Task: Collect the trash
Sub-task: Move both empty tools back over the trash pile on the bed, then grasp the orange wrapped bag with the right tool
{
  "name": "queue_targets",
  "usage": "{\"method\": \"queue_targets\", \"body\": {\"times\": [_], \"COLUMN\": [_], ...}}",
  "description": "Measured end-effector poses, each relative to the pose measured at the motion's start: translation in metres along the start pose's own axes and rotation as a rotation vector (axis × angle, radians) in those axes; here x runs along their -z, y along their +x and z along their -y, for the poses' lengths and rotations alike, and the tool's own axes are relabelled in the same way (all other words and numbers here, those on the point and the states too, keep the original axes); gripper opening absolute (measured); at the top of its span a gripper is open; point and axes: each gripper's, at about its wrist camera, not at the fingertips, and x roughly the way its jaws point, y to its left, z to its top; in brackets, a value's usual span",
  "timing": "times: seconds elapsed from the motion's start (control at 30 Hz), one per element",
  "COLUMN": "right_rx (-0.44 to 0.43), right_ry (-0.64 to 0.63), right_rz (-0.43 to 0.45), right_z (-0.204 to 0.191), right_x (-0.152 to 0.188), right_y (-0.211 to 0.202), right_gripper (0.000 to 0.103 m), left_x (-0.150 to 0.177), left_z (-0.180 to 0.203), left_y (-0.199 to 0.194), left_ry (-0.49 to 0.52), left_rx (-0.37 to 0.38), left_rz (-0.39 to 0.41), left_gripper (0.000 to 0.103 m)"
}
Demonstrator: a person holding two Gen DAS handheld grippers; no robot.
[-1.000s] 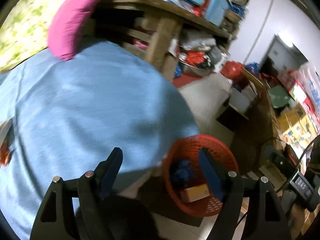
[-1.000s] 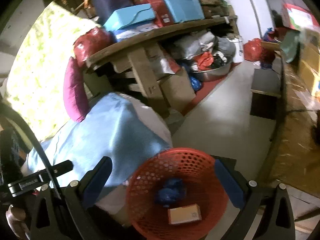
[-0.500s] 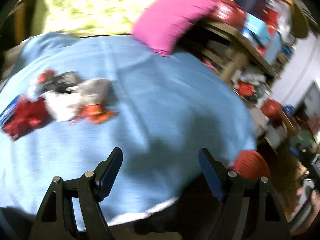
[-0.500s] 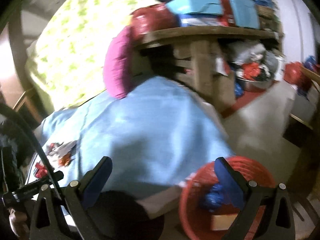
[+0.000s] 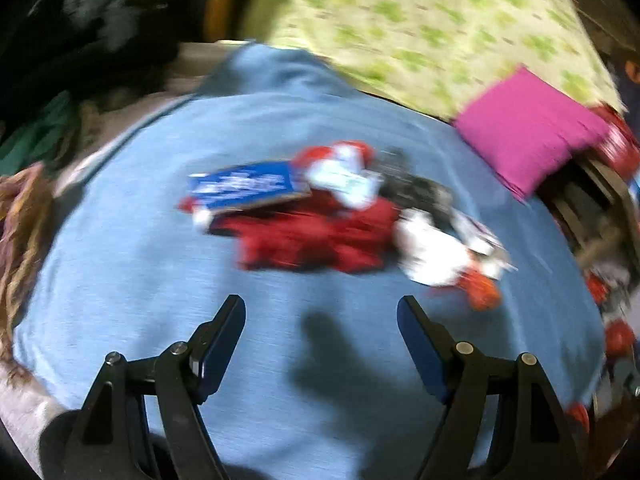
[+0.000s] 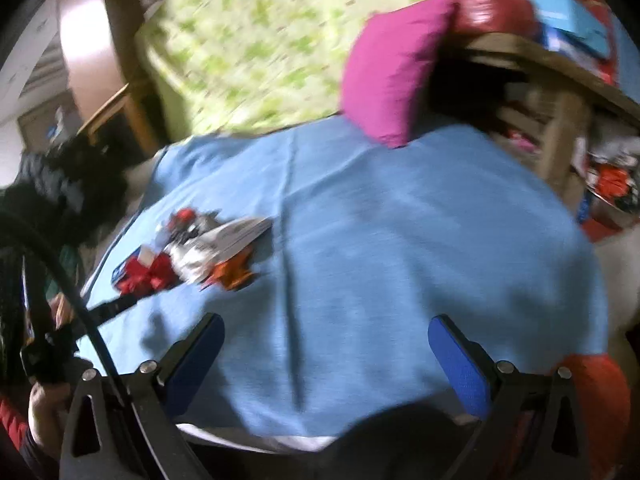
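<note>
A blurred heap of trash lies on the light blue cloth (image 5: 304, 360): a blue packet (image 5: 248, 188), a crumpled red wrapper (image 5: 316, 236), white paper (image 5: 432, 248) and an orange scrap (image 5: 482, 290). My left gripper (image 5: 320, 316) hangs open just short of the heap, nothing between its fingers. In the right wrist view the same trash heap (image 6: 192, 252) sits at the left on the blue cloth (image 6: 400, 240). My right gripper (image 6: 326, 334) is open and empty over bare cloth, right of the heap. The red mesh basket (image 6: 596, 396) shows at the lower right edge, partly hidden.
A magenta cushion (image 5: 528, 144) leans at the cloth's far right, against a green-patterned cover (image 5: 420, 20). Dark clothes (image 5: 88, 32) pile up at the far left. A cluttered wooden shelf (image 6: 560, 60) stands on the right. A hand (image 6: 44, 412) holds the left tool at lower left.
Both grippers swung left, away from the red basket and across the blue cloth; the trash heap came into view ahead of the left gripper. The jaws kept their width.
</note>
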Motion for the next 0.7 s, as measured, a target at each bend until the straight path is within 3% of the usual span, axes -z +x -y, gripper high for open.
{"method": "queue_targets", "body": {"times": [0.13,0.33,0.5,0.57,0.63,0.7], "right_rx": [-0.054,-0.082,-0.058,-0.049,-0.054,-0.079], "right_ry": [-0.075,-0.116,-0.152,-0.156,-0.168,-0.161], "right_rz": [-0.055,-0.104,-0.154,-0.157,-0.167,-0.169], "right_z": [-0.036,-0.071,-0.088,-0.089,-0.090,-0.088], "right_x": [-0.008,-0.019,-0.025,-0.026,-0.027,-0.027], "right_y": [0.047,0.105,0.141,0.151,0.157,0.158], "right_gripper": [0.103,0.100,0.072,0.067,0.043,0.038], "left_x": [0.002,0.004,0.003,0.003,0.004,0.003], "left_z": [-0.019,-0.009,-0.011,-0.013,-0.015,-0.015], "left_y": [0.006,0.014,0.014,0.014,0.015,0.017], "left_ry": [-0.043,0.015,0.006,0.000,-0.001,-0.001], "left_rx": [-0.043,-0.052,-0.054,-0.055,-0.058,-0.065], "left_rz": [0.009,0.005,0.004,0.002,-0.004,-0.009], "left_gripper": [0.079,0.079,0.079,0.079,0.079,0.079]}}
